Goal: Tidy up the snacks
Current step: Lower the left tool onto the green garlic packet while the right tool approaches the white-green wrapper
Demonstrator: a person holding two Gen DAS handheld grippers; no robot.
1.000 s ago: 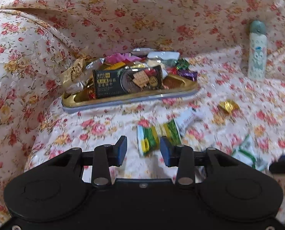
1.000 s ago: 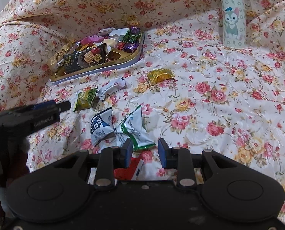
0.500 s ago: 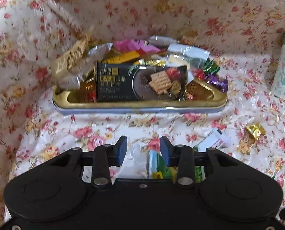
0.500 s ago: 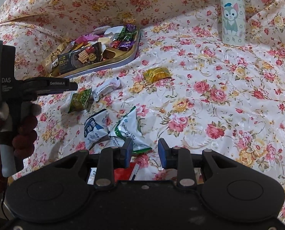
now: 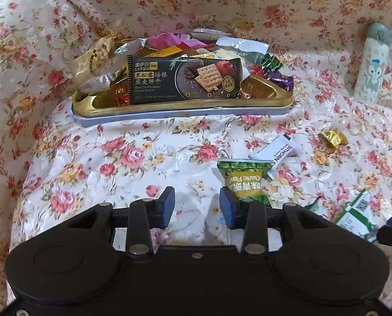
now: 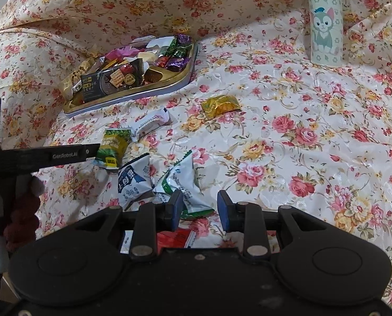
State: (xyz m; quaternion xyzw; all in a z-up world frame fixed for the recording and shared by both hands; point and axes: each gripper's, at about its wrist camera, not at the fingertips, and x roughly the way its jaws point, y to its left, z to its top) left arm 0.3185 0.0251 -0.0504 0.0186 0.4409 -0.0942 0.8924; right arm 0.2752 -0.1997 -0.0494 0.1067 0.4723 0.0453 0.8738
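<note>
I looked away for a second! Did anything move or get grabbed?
Only the left gripper moved: forward toward the tray, then back beside the green snack packet. It grabbed nothing. The right gripper, the loose snacks and the bottle stayed put.

Gold tray (image 5: pixel 153 106) heaped with snacks, green packet (image 5: pixel 242 175) beside gaping left hand-held gripper (image 5: pixel 197 206)

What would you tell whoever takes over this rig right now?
Left gripper: open, empty, low over the cloth beside the green garlic packet.
Right gripper: open, empty, near the green-and-white packet.
Done: the gold tray already holds many snacks.
Left on the cloth: green garlic packet, white bar, gold candy, blue-and-white packet, green-and-white packet, and a red wrapper under the right gripper.
</note>
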